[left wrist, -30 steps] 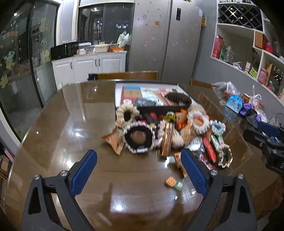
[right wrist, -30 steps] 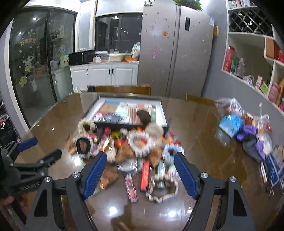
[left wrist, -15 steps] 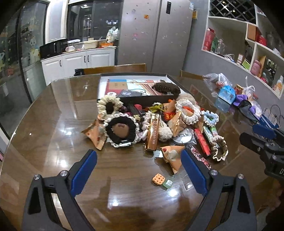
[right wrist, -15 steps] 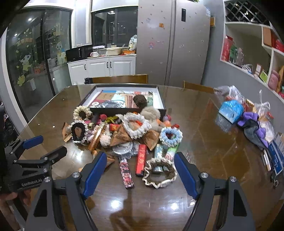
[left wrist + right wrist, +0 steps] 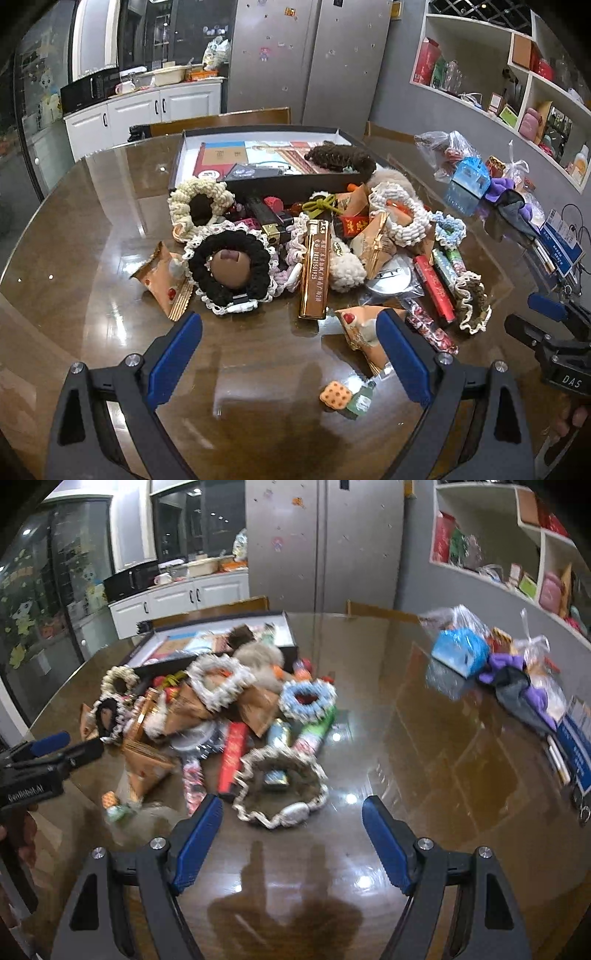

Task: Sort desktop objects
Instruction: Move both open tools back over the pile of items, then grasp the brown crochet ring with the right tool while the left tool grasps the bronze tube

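A heap of small things lies on the brown table: a black scrunchie (image 5: pixel 231 271), a cream scrunchie (image 5: pixel 201 203), a gold bar-shaped pack (image 5: pixel 314 269), orange snack packets (image 5: pixel 356 328), a red stick (image 5: pixel 434 288) and a brown frilled scrunchie (image 5: pixel 280 790). Behind the heap is a shallow black box (image 5: pixel 258 158) with cards and a dark hair piece. My left gripper (image 5: pixel 290 354) is open and empty just short of the heap. My right gripper (image 5: pixel 291 834) is open and empty in front of the brown frilled scrunchie.
A small orange cracker-shaped item and a tiny green bottle (image 5: pixel 347 397) lie apart near the left gripper. Plastic bags, a blue box (image 5: pixel 460 651) and purple cloth sit at the table's right side. Chairs stand behind the table.
Both grippers have moved forward and lower toward the heap, which now looks larger. The right gripper has shifted right, so the frilled scrunchie sits between its fingers. Both stayed open.
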A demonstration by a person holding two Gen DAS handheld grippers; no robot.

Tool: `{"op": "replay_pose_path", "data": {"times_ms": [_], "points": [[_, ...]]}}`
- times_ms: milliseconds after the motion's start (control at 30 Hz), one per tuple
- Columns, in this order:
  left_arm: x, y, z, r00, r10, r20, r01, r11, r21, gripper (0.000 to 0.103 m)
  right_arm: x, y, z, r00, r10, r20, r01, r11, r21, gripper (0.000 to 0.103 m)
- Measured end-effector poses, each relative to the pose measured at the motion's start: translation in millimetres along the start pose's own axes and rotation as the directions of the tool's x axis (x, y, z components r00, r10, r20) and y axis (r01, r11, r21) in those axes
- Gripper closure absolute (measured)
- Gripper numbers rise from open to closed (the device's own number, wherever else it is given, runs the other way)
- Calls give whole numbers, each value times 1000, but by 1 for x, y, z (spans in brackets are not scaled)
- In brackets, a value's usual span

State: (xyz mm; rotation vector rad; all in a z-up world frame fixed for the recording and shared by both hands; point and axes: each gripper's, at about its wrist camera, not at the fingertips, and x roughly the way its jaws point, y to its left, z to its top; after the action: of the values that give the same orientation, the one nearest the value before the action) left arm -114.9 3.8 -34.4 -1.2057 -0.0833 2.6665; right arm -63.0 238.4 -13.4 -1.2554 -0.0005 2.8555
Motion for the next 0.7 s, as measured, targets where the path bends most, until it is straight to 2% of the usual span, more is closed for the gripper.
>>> {"op": "replay_pose_path", "data": {"times_ms": [533,700], "points": [[44,5,8,997,17,-69,-15,1000,18,8,44,-13,-2,997,4,-78,-1,999,39,23],[52,10,9,996,-2,-89,4,1000,15,14,59,-15,1,993,35,-108,-28,997,69,23]]}}
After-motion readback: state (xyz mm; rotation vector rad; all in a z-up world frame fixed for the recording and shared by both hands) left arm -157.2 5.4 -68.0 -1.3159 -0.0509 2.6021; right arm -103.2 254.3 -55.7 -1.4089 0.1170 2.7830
